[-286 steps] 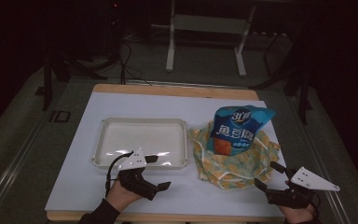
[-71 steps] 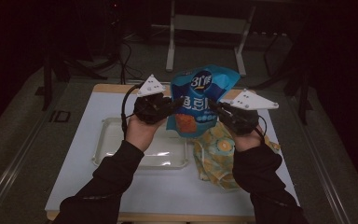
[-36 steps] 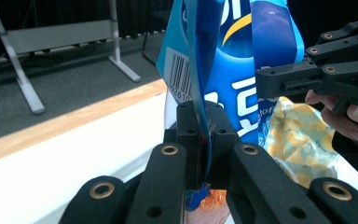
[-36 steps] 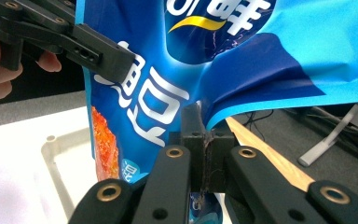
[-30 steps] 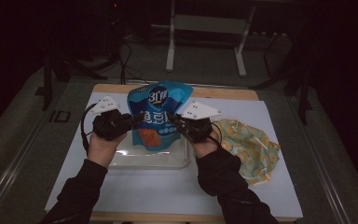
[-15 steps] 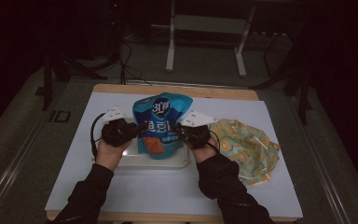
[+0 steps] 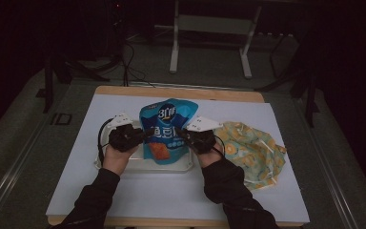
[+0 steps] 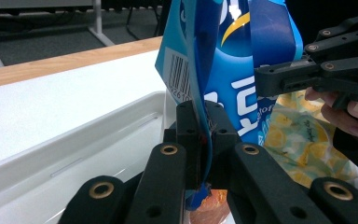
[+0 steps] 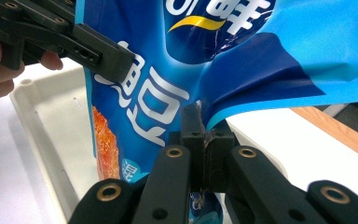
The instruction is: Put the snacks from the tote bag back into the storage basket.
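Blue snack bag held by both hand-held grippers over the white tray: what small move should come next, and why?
Probably lower it a little further, then open both. The glossy blue snack bag hangs upright over the shallow white plastic tray, the left hand-held gripper and the right hand-held gripper each clamped on a side edge. Whether its bottom touches the tray cannot be told.

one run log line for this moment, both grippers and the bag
left gripper: shut on blue bag left edge | right gripper: shut on right edge | bag upright over white tray | patterned cloth on table beside tray
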`<state>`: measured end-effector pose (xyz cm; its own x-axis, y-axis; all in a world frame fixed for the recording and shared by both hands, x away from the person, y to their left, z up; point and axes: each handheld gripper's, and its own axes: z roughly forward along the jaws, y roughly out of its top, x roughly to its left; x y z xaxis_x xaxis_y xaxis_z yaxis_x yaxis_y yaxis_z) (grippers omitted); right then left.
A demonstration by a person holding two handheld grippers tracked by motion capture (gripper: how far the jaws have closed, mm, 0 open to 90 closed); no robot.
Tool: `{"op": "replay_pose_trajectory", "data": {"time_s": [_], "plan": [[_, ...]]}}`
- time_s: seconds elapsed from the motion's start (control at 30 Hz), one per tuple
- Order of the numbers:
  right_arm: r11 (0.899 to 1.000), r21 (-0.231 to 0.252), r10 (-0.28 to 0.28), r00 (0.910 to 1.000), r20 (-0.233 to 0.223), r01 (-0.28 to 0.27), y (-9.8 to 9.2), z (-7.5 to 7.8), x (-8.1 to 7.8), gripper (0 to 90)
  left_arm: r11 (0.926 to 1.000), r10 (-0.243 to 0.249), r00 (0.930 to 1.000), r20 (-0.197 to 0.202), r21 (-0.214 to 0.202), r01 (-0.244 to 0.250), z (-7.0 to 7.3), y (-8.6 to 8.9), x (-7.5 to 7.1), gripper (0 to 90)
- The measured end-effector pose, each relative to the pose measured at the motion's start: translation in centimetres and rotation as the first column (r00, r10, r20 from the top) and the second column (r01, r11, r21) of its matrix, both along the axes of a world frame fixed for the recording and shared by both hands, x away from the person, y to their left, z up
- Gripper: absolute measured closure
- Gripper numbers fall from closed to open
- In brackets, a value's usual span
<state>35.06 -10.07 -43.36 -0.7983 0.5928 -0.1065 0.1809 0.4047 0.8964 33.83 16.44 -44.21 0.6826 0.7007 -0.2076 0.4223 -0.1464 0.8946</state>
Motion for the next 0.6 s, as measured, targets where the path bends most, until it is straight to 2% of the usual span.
{"op": "replay_pose_trajectory", "data": {"time_s": [0.17,0.27,0.43,0.6], "plan": [[1.0,0.018,0.008,1.0,-0.005,-0.008,-0.3,-0.3,-0.4,89.2,1.0,-0.006,1.0,0.002,0.003,0.006,-0.2,0.0,-0.5,86.7],[1.0,0.023,0.014,0.9999,-0.003,-0.014,-0.5,-0.5,-0.7,89.1,0.9997,-0.012,0.9998,0.015,0.022,0.012,-0.2,-0.1,-1.0,86.4],[0.999,0.033,0.017,0.9998,-0.004,-0.017,-0.7,-0.7,-1.1,88.9,0.9997,-0.006,0.9998,0.021,0.023,0.005,-0.3,-0.2,-1.4,85.6],[0.999,0.039,0.026,0.9996,-0.012,-0.026,-0.9,-0.6,-1.0,87.1,0.9999,0.001,1.0,0.008,0.012,-0.001,-0.2,-0.1,-1.5,81.9]]}}
